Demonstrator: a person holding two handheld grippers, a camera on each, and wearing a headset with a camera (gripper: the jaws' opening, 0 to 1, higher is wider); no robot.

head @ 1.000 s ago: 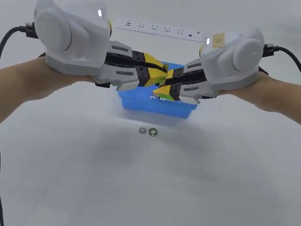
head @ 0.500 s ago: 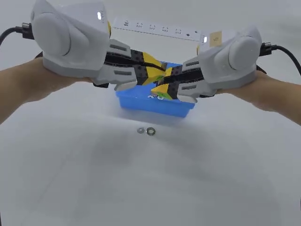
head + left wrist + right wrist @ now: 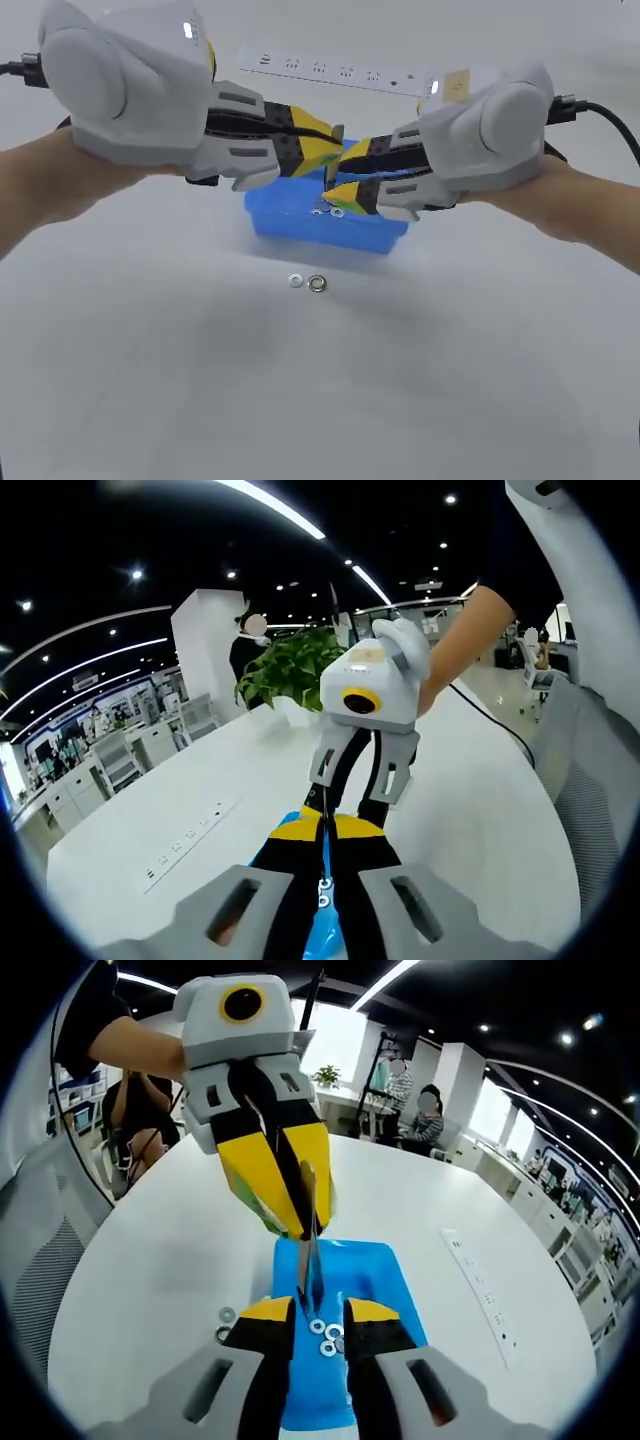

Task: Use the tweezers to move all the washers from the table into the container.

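Note:
My left gripper [image 3: 335,140] comes in from the left with its yellow jaws shut on thin metal tweezers [image 3: 310,1260], which point down over the blue container [image 3: 300,222]. My right gripper [image 3: 338,172] faces it from the right, jaws open on either side of the tweezers' lower part. In the right gripper view the tweezers' tips hang just above several washers [image 3: 325,1345] lying in the container [image 3: 370,1260]. Two washers [image 3: 296,281] [image 3: 317,284] lie side by side on the white table in front of the container, also seen as washers [image 3: 225,1324] left of it.
A white power strip [image 3: 330,72] lies on the table behind the container. Black cables trail from both grippers. People and a potted plant [image 3: 295,670] stand well beyond the table. White tabletop stretches in front of the two loose washers.
My left gripper has risen a little and drawn slightly left with the tweezers. The right gripper, the container and the two loose washers stay put.

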